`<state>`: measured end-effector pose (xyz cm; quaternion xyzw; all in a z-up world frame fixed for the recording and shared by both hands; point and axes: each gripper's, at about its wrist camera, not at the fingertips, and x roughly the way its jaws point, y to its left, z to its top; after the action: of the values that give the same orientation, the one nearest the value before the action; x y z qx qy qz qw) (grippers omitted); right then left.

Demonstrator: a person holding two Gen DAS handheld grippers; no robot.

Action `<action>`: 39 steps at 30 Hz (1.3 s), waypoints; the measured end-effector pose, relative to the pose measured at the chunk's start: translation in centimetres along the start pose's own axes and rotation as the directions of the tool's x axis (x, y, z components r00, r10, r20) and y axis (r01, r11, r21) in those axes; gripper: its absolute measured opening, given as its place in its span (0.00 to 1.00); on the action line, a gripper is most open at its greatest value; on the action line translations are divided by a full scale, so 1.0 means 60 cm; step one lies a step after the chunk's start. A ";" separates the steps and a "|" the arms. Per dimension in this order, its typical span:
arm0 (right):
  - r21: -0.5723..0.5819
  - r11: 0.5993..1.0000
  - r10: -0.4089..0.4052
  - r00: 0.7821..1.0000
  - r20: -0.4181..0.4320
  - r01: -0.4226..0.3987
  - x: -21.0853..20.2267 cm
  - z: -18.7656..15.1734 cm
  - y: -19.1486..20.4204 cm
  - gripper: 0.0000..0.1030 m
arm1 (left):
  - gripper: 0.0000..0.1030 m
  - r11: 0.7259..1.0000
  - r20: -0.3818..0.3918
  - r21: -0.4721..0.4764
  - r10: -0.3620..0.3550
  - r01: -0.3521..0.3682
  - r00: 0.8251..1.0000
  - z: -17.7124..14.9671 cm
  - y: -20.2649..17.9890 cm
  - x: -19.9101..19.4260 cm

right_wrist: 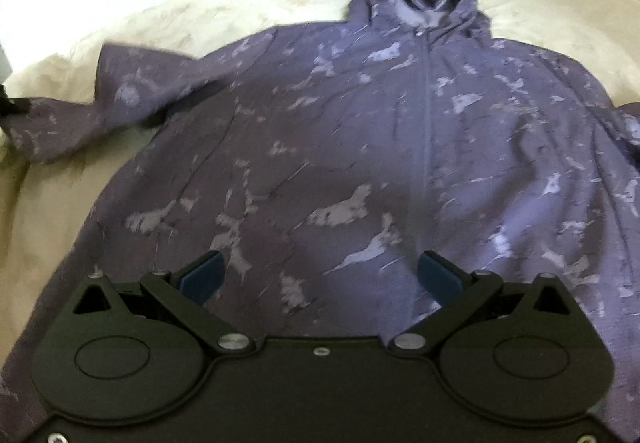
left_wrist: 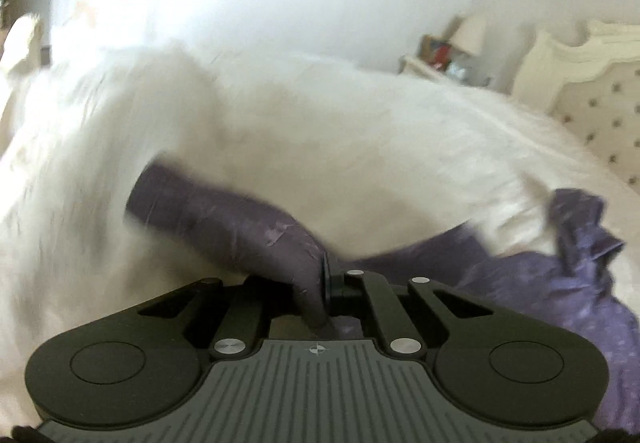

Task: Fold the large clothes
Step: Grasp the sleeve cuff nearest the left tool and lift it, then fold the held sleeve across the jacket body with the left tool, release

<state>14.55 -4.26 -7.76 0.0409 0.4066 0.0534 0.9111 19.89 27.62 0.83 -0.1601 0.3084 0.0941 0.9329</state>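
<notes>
Purple, pale-splotched cloth fills my right view: the hoodie lies front up on the bed, zipper running straight away from my right gripper, hood at the far end, so its long axis points ahead of me. That gripper hovers over the hem with its jaws spread wide and nothing between them.

My left gripper has its jaws closed tight on a sleeve, which trails off to the left over the white cover, the picture smeared with motion. More of the garment bunches at the right edge of that view.

I judge the sleeve fold is in hand: the sleeve lies out to the body's left side, and it needs carrying inward, across the chest toward the zipper. No containers show; a nightstand stands beyond.
</notes>
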 end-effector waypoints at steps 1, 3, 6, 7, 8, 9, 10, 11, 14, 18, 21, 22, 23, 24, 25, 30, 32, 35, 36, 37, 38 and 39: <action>0.010 1.000 0.000 1.000 0.012 0.000 -0.005 0.005 -0.006 0.99 | 0.07 1.000 0.012 0.017 -0.017 0.017 1.000 0.011 -0.013 -0.012; 0.026 1.000 -0.001 0.999 0.041 0.000 -0.017 0.018 -0.019 0.99 | 0.07 0.996 0.033 0.073 -0.057 0.054 0.998 0.038 -0.052 -0.041; 0.034 0.999 -0.003 0.996 0.088 0.001 -0.031 0.037 -0.040 0.99 | 0.07 0.980 0.063 0.174 -0.108 0.096 0.992 0.068 -0.115 -0.082; 0.036 0.999 -0.008 0.995 0.100 0.005 -0.033 0.041 -0.049 0.99 | 0.07 0.971 0.074 0.212 -0.130 0.112 0.989 0.079 -0.141 -0.098; 0.031 0.999 0.002 0.993 0.115 -0.006 -0.033 0.042 -0.056 0.99 | 0.07 0.963 0.079 0.238 -0.146 0.124 0.986 0.080 -0.158 -0.105; 0.033 0.999 0.004 0.993 0.120 -0.008 -0.031 0.041 -0.064 0.99 | 0.07 0.952 0.085 0.272 -0.170 0.141 0.982 0.088 -0.185 -0.118; 0.043 0.999 0.000 0.993 0.117 -0.005 -0.027 0.039 -0.074 0.99 | 0.07 0.943 0.087 0.296 -0.189 0.155 0.978 0.091 -0.205 -0.123; 0.062 0.998 -0.004 0.994 0.108 -0.003 -0.021 0.033 -0.085 0.99 | 0.07 0.929 0.089 0.327 -0.211 0.172 0.973 0.094 -0.234 -0.130; 0.142 0.990 -0.002 0.996 0.086 -0.011 -0.004 0.007 -0.120 0.99 | 0.07 0.900 0.075 0.379 -0.261 0.215 0.962 0.087 -0.301 -0.115; 0.119 0.992 -0.053 0.995 0.078 0.044 0.002 -0.005 -0.136 0.99 | 0.07 0.846 0.033 0.438 -0.352 0.303 0.935 0.049 -0.401 -0.072; 0.122 0.990 -0.083 0.991 0.105 0.070 -0.013 0.002 -0.143 0.99 | 0.07 0.801 -0.021 0.455 -0.427 0.389 0.904 0.006 -0.464 -0.043; 0.140 0.988 -0.076 0.991 0.106 0.061 -0.017 0.003 -0.149 0.99 | 0.08 0.782 -0.047 0.461 -0.451 0.420 0.891 -0.012 -0.486 -0.031; 0.158 0.986 -0.069 0.992 0.102 0.052 -0.018 0.002 -0.156 0.99 | 0.08 0.765 -0.071 0.467 -0.467 0.444 0.881 -0.028 -0.502 -0.023; 0.176 0.983 -0.062 0.993 0.097 0.044 -0.019 0.001 -0.163 0.99 | 0.09 0.749 -0.095 0.474 -0.479 0.463 0.873 -0.044 -0.513 -0.017; 0.196 0.980 -0.055 0.994 0.094 0.036 -0.020 0.000 -0.171 0.99 | 0.09 0.733 -0.122 0.481 -0.488 0.482 0.864 -0.065 -0.530 -0.005; 0.253 0.967 -0.052 0.994 0.100 0.025 -0.023 -0.002 -0.190 0.99 | 0.10 0.688 -0.223 0.501 -0.484 0.525 0.846 -0.145 -0.570 0.032; 0.260 0.965 -0.056 0.994 0.098 0.029 -0.022 -0.005 -0.192 0.99 | 0.20 0.674 -0.272 0.500 -0.474 0.544 0.837 -0.173 -0.572 0.046; 0.253 0.967 -0.064 0.994 0.091 0.039 -0.017 -0.008 -0.192 0.99 | 0.40 0.664 -0.311 0.501 -0.460 0.555 0.831 -0.198 -0.568 0.049; 0.245 0.968 -0.069 0.994 0.089 0.045 -0.016 -0.009 -0.190 0.99 | 0.47 0.661 -0.317 0.504 -0.457 0.556 0.831 -0.203 -0.560 0.047; 0.238 0.970 -0.073 0.993 0.088 0.050 -0.014 -0.008 -0.189 0.99 | 0.57 0.658 -0.325 0.508 -0.451 0.556 0.831 -0.206 -0.550 0.045; 0.230 0.972 -0.079 0.993 0.087 0.057 -0.012 -0.009 -0.187 0.99 | 0.60 0.658 -0.328 0.512 -0.444 0.552 0.834 -0.203 -0.550 0.043; 0.223 0.973 -0.083 0.993 0.087 0.061 -0.011 -0.009 -0.186 0.99 | 0.63 0.660 -0.324 0.516 -0.439 0.545 0.838 -0.205 -0.540 0.038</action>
<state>14.40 -15.40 -8.96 0.1291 0.3673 -0.0270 0.9207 23.89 -6.75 -2.10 0.0524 0.3457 -0.2771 0.8950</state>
